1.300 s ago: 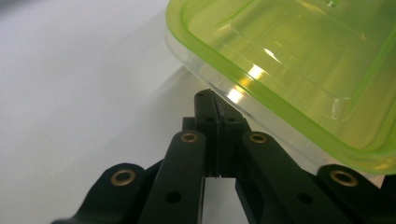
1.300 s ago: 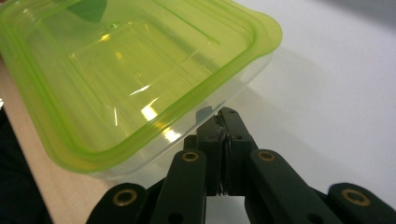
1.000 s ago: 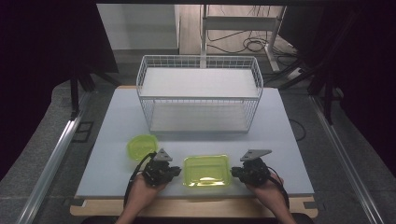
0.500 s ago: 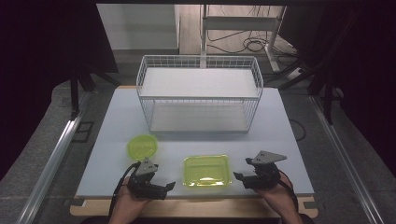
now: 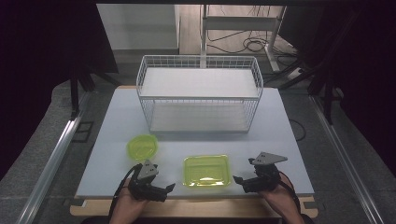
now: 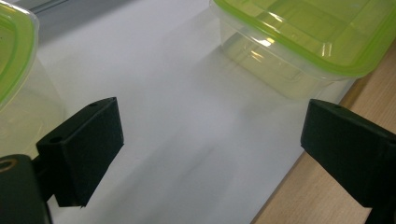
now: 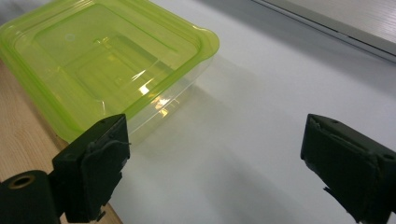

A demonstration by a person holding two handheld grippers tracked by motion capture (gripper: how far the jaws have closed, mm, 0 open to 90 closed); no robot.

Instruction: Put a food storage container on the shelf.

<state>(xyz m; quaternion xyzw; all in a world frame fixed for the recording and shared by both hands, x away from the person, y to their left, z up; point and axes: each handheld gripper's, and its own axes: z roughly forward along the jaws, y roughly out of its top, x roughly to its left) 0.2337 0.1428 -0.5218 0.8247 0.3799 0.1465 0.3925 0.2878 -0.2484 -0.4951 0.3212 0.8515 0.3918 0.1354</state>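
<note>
A clear rectangular container with a green lid (image 5: 206,171) rests near the table's front edge, between my two grippers. My left gripper (image 5: 166,190) lies to its left and a little nearer the edge. Its jaws have just been opening and stand wide with nothing between them. In the left gripper view (image 6: 210,154) the container (image 6: 308,32) sits ahead at the upper right. My right gripper (image 5: 240,181) lies just right of the container, and its jaws have also just been opening onto bare table. In the right gripper view (image 7: 215,168) the container (image 7: 107,60) is ahead on the left.
A small round container with a green lid (image 5: 142,147) stands left of the rectangular one, also seen at the left gripper view's left edge (image 6: 14,56). A white wire basket (image 5: 200,93) occupies the back of the white table (image 5: 280,140). A wooden strip (image 5: 196,207) runs along the front edge.
Both grippers have let go of the rectangular container's sides and opened. The left one slid back toward the front edge; the right one barely shifted. The container has stayed put.
</note>
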